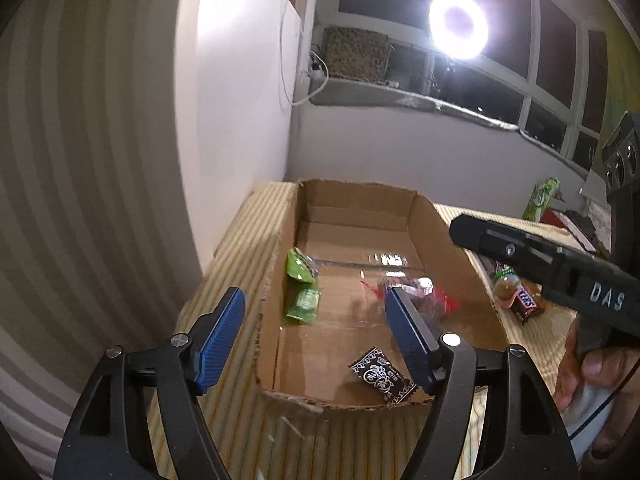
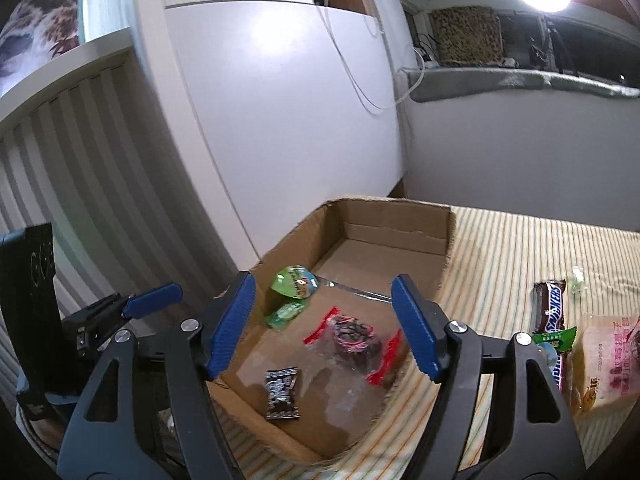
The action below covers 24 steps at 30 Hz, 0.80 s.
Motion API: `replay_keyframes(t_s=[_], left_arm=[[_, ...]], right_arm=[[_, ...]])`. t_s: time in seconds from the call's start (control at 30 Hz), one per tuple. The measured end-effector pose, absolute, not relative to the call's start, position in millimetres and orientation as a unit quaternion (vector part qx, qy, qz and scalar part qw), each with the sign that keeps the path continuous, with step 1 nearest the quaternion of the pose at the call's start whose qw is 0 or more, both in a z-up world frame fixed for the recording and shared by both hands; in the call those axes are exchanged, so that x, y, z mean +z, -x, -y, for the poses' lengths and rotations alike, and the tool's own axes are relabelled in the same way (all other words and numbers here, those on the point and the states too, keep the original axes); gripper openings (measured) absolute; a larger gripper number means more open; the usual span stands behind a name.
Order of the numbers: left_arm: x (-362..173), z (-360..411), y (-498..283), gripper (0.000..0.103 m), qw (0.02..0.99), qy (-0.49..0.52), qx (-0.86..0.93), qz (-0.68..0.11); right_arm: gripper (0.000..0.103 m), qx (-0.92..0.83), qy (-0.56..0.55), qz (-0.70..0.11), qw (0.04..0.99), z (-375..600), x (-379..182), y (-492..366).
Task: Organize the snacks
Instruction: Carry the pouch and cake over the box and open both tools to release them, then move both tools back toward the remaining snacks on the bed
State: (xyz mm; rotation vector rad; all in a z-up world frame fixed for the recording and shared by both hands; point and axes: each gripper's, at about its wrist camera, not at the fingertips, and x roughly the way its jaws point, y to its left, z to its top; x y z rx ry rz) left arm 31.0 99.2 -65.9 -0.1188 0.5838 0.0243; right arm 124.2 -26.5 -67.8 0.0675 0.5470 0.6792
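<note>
An open cardboard box [image 1: 276, 272] [image 2: 440, 236] sits on a striped cloth. In it lie two green packets [image 1: 302, 300] [image 2: 294, 280], a red-ended clear packet of dark snacks [image 1: 424, 292] [image 2: 354, 338] and a small black-and-white sachet [image 1: 382, 374] [image 2: 282, 388]. My left gripper [image 1: 316, 340] is open and empty above the box's near left edge. My right gripper [image 2: 324, 324] is open and empty above the box; its black body [image 1: 560, 276] shows at the right of the left wrist view. Loose snacks lie right of the box: a Snickers bar [image 1: 526, 304] [image 2: 552, 304], a green packet [image 2: 556, 338] and a bread bag [image 2: 608, 360].
A white cabinet wall [image 2: 280, 140] stands behind the box on the left. A window sill [image 1: 400, 100] and a bright ring light [image 1: 458, 26] are at the back. A tall green packet [image 1: 542, 198] stands at the far right. Striped cloth [image 2: 520, 248] stretches right of the box.
</note>
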Motion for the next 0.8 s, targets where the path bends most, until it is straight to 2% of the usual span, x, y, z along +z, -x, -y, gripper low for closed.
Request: replay_keyframes(t_s=[0.37, 0.8], left_arm=[[-50.5, -89.3, -22.5, 0.073, 0.96, 0.039, 0.023, -0.277], [-52.5, 33.4, -37.6, 0.073, 0.954, -0.04, -0.08, -0.285]], right_arm=[[0.074, 0.318, -0.062, -0.251, 0.912, 67.5, -67.2, -109.2], [0.077, 0.157, -0.134, -0.247, 0.947, 246.1, -89.8, -72.8]])
